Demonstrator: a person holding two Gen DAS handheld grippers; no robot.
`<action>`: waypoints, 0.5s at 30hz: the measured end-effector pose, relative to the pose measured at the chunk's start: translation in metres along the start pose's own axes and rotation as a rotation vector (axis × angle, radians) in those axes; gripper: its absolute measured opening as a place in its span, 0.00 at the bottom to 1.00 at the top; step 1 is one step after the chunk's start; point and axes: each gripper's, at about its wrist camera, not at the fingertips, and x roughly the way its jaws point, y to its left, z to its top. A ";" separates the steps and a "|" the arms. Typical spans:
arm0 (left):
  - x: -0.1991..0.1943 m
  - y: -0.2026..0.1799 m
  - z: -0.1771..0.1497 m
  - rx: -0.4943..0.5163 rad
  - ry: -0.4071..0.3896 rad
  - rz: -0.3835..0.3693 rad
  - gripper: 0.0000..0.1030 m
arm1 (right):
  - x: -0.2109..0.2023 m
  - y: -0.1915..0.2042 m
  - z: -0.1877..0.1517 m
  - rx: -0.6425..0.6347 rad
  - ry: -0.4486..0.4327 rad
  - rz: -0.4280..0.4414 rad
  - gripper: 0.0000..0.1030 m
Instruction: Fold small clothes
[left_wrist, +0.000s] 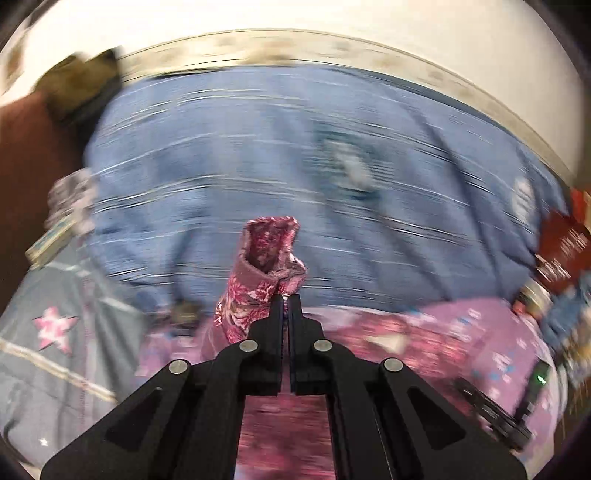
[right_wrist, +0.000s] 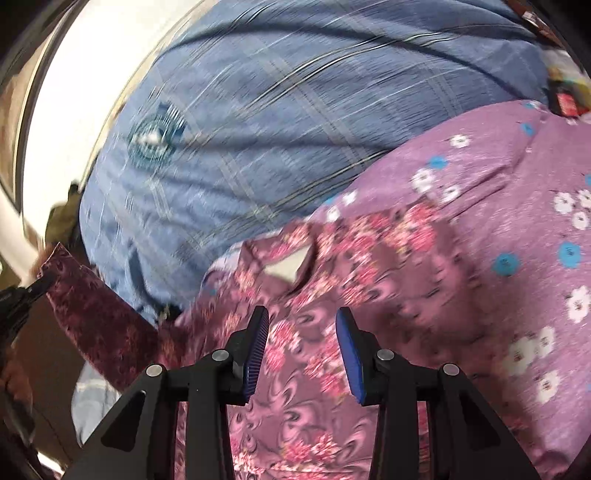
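A small maroon garment with pink flowers (right_wrist: 317, 317) lies spread on a purple flowered sheet (right_wrist: 517, 229). My left gripper (left_wrist: 285, 297) is shut on one sleeve of the garment (left_wrist: 264, 273) and holds it lifted; the cuff stands up above the fingertips. In the right wrist view that sleeve (right_wrist: 92, 310) stretches out to the left. My right gripper (right_wrist: 303, 325) is open, its blue pads (right_wrist: 349, 350) hovering just above the garment's body below the collar (right_wrist: 291, 266). The left wrist view is motion-blurred.
A blue plaid blanket (right_wrist: 295, 110) lies behind the garment. A grey cloth with a pink star (left_wrist: 55, 328) is at the left. Red and blue items (left_wrist: 565, 243) lie at the right. A white wall (left_wrist: 332, 18) is behind the bed.
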 end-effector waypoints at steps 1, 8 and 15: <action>0.001 -0.019 0.001 0.018 0.011 -0.029 0.00 | -0.003 -0.005 0.003 0.018 -0.008 0.015 0.38; 0.022 -0.153 -0.033 0.094 0.147 -0.271 0.04 | -0.025 -0.064 0.033 0.128 -0.077 0.039 0.39; -0.007 -0.148 -0.048 0.021 0.046 -0.341 0.73 | -0.034 -0.104 0.045 0.235 -0.013 0.126 0.57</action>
